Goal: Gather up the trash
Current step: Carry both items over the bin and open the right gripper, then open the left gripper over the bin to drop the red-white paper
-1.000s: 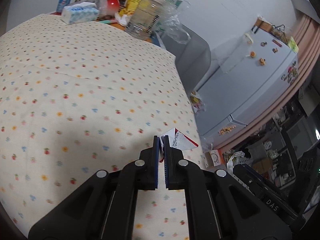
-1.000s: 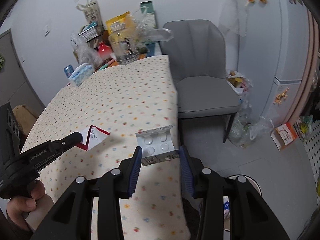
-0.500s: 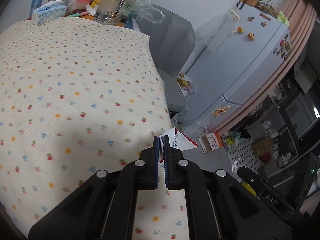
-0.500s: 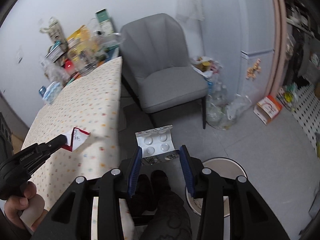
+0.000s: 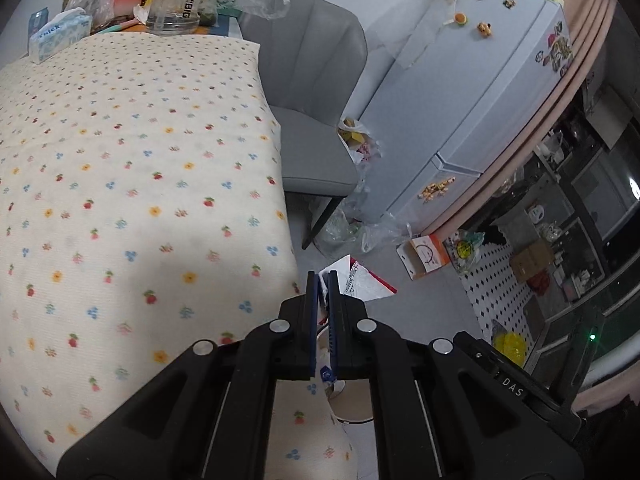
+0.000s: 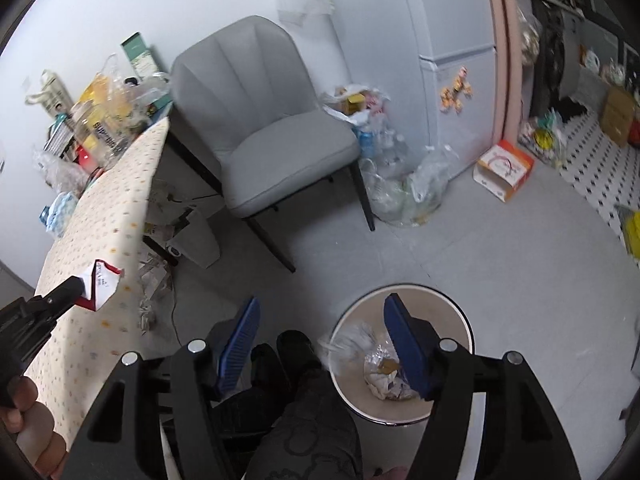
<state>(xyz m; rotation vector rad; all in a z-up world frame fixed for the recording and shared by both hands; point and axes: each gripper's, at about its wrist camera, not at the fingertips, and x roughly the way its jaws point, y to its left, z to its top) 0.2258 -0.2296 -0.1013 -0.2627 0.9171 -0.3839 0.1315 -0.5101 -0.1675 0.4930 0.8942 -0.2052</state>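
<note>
Gone from between the right gripper's blue pads since half a second ago, the blister pack is no longer in its grasp; a pale blur at the near rim of the trash bin may be it, though that cannot be made out. Its jaws now stand spread wide above the bin, one pad hiding part of the crumpled waste inside. Left of the bin, the left gripper pinches a red-and-white wrapper beyond the corner of the floral tablecloth, its print unreadable. Behind the bin stands a grey chair.
</note>
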